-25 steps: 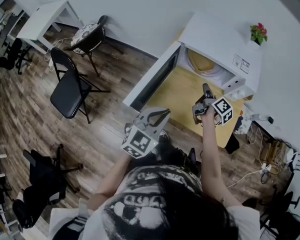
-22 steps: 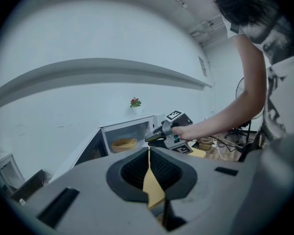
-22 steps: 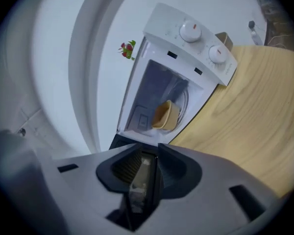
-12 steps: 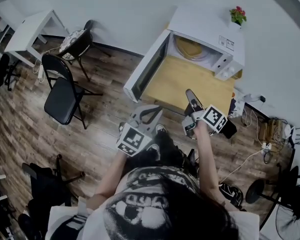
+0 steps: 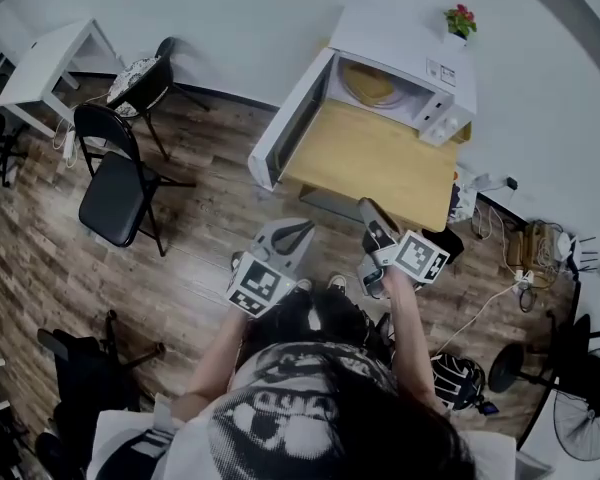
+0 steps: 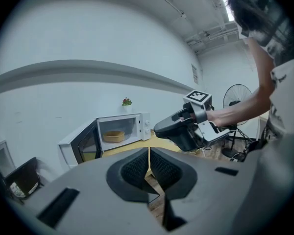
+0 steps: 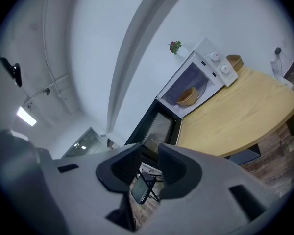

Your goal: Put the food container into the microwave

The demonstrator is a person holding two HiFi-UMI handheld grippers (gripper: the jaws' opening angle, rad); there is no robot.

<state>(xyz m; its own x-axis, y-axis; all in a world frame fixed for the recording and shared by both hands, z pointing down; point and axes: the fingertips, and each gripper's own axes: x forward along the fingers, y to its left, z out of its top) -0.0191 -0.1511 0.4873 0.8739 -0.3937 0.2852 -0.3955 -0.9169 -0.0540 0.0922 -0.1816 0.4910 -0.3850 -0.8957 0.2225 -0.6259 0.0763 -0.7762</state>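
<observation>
The tan food container (image 5: 367, 84) sits inside the white microwave (image 5: 420, 53), whose door (image 5: 288, 118) hangs open to the left. The left gripper view also shows the container (image 6: 113, 136), and so does the right gripper view, container (image 7: 187, 97). The microwave stands at the far end of a wooden table (image 5: 380, 163). My left gripper (image 5: 305, 226) is held off the table's near edge, shut and empty (image 6: 149, 155). My right gripper (image 5: 365, 205) hovers at the table's near edge; its pads (image 7: 150, 163) keep a narrow gap with nothing between them.
A small potted plant (image 5: 458, 18) stands on the microwave. A black folding chair (image 5: 115, 183), a second chair (image 5: 145, 78) and a white table (image 5: 50, 58) are at the left. Cables (image 5: 520, 258) and a fan (image 5: 580, 428) lie to the right on the wood floor.
Both grippers have drawn back from the microwave toward the person. The right gripper moved from over the table to its near edge.
</observation>
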